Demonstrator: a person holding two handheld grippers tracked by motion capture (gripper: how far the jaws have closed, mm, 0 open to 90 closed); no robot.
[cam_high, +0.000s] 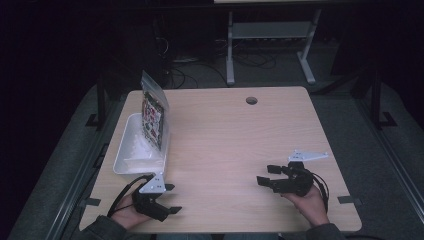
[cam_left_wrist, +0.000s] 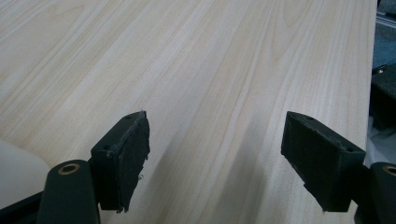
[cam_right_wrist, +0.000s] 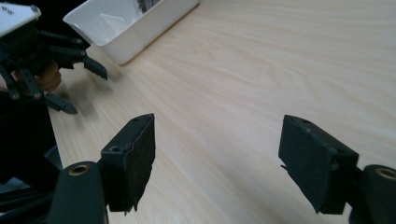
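Both claws, left claw (cam_high: 170, 198) and right claw (cam_high: 265, 175), rest spread and empty on the counter (cam_high: 225, 130), while the printed plastic bag (cam_high: 153, 114) standing in the white tray (cam_high: 131, 155) just beyond the left claw looks light, crinkly and slippery, best pinched at its sealed top edge.

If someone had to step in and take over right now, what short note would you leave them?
Left gripper: open, holding nothing, near the table's front edge, just in front of the white tray.
Right gripper: open, holding nothing, at the front right.
Printed bag: standing in the tray's far end, leaning on its right wall.
Done: the bag is in the tray.
Left: unclear; neither gripper touches anything.
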